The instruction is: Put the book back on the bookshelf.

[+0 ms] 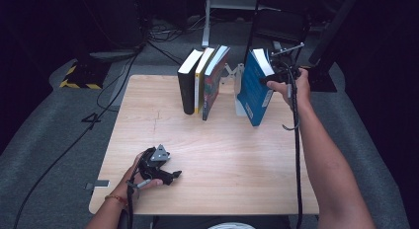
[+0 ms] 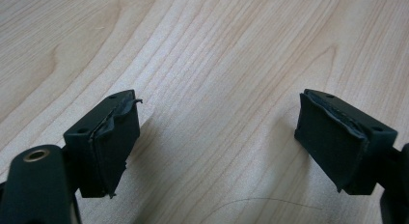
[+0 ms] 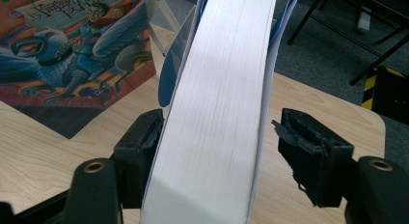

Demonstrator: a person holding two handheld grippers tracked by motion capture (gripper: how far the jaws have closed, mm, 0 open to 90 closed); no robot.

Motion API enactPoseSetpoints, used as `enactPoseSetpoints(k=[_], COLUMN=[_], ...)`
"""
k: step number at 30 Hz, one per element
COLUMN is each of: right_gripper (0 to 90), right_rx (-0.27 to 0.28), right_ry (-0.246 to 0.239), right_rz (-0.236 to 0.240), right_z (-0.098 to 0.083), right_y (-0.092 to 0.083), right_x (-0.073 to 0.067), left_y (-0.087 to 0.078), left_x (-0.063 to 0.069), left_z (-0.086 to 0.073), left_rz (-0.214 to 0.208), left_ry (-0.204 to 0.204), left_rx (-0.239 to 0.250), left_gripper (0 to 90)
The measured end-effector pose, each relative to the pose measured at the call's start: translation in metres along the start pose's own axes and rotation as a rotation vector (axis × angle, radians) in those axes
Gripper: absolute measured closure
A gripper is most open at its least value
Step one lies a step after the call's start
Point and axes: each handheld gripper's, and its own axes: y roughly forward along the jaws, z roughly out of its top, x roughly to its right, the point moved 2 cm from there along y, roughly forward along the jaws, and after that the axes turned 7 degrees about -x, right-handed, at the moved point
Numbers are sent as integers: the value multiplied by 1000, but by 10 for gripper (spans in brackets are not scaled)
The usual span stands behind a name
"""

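Pale wood-grain tabletop (image 1: 222, 155) lies under our hands, with dark grey carpet and black cables around it.

Nearest to us, our left gripper (image 2: 217, 137) rests low on the bare wood at the table's near left, its jaws spread wide with nothing between them.

Farther off, at the far right of the table, our right gripper (image 3: 217, 137) straddles the thick blue-covered paperback book (image 3: 217, 113), which stands tilted with its top leaning toward the white metal bookend (image 1: 238, 76) beside it. In the right gripper view the white page block runs up between the jaws: the left pad lies against or just beside the cover, while the right pad stands clear of it with a visible gap, so we judge the grip let go, not clamped.

We reckon this book is fairly heavy for its size and stiff across the closed block, but the glossy cover looks slippery and the loose fore-edge would splay. Best to pinch it across both covers, near the top and close to the spine side.

Beyond the bookend stand three more upright books (image 1: 202, 81): black, yellow and one with an illustrated cover. That cover (image 3: 72, 45) bears a winged beast with a rider and a scroll of lettering we cannot read.
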Motion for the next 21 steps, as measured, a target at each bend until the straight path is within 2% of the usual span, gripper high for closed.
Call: enactPoseSetpoints(k=[21], right_gripper=[297], right_rx=[22], right_ry=[-40], right_rz=[42], right_z=[-30], right_y=[-13], right_x=[3], left_y=[0], left_x=[0], left_z=[0], left_rz=[0], left_ry=[0], left_rx=[0], left_gripper=[156])
